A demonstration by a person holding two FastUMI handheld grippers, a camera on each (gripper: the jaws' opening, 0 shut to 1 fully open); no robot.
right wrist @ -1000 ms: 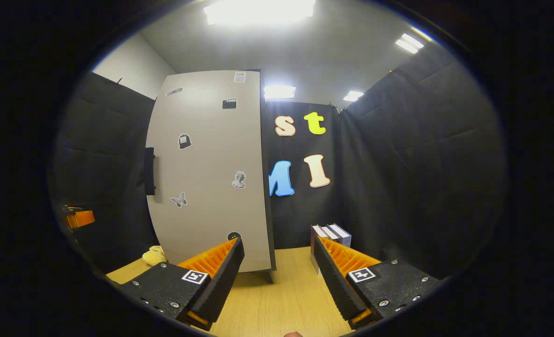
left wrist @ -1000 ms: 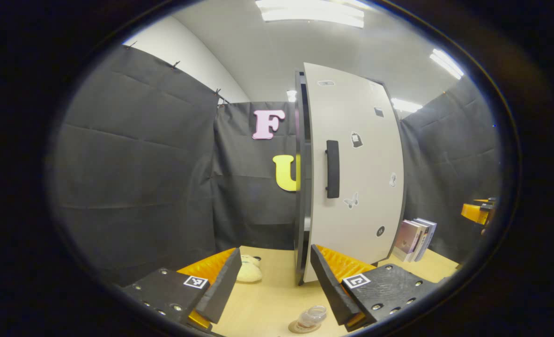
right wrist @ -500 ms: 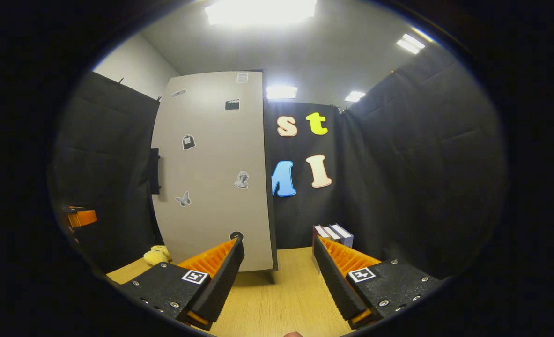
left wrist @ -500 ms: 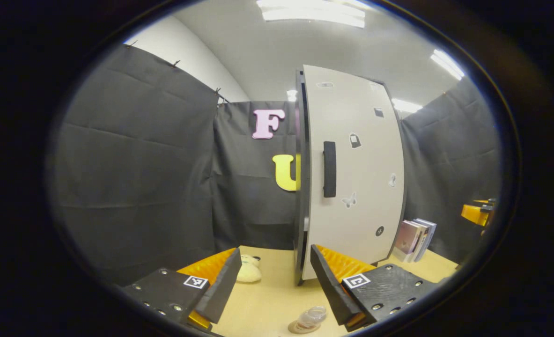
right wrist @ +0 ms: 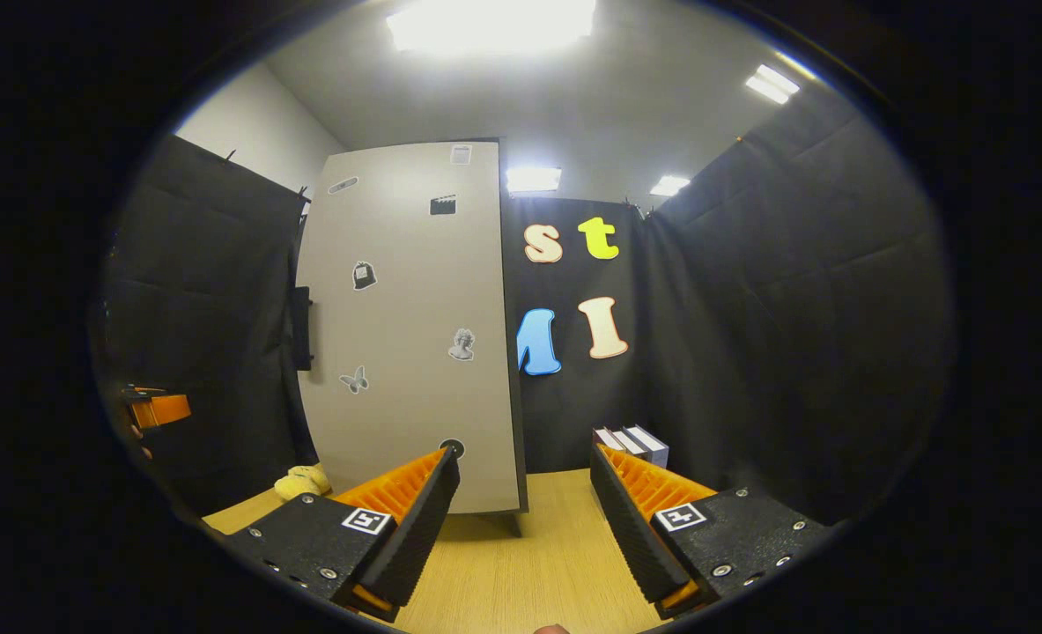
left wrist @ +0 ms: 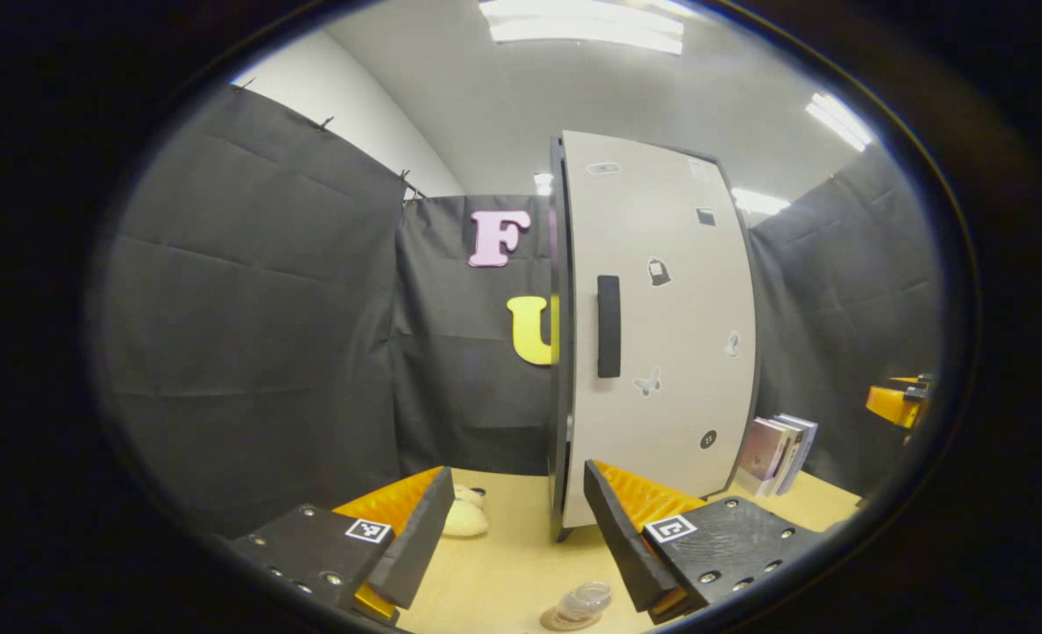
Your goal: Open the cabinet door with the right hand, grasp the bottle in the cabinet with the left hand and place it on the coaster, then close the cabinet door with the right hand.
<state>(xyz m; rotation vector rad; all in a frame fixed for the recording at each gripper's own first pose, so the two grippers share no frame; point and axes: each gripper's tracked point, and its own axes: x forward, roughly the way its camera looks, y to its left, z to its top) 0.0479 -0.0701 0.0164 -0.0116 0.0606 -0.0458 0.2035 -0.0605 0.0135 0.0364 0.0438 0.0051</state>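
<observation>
Looks like a light, slick clear bottle (left wrist: 584,600) on its coaster (left wrist: 565,621), best pinched mid-body, cabinet door (left wrist: 657,326) about shut, left gripper (left wrist: 513,528) and right gripper (right wrist: 521,519) both spread wide, holding nothing

left gripper view low over table (left wrist: 503,563), facing cabinet door (left wrist: 661,335), right gripper view likewise, shared

Pale grey cabinet door (left wrist: 661,335), small black-and-white stickers, black bar handle (left wrist: 608,326). Light wood-grain tabletop (right wrist: 529,563). Pale yellow plush toy (right wrist: 302,482).
</observation>
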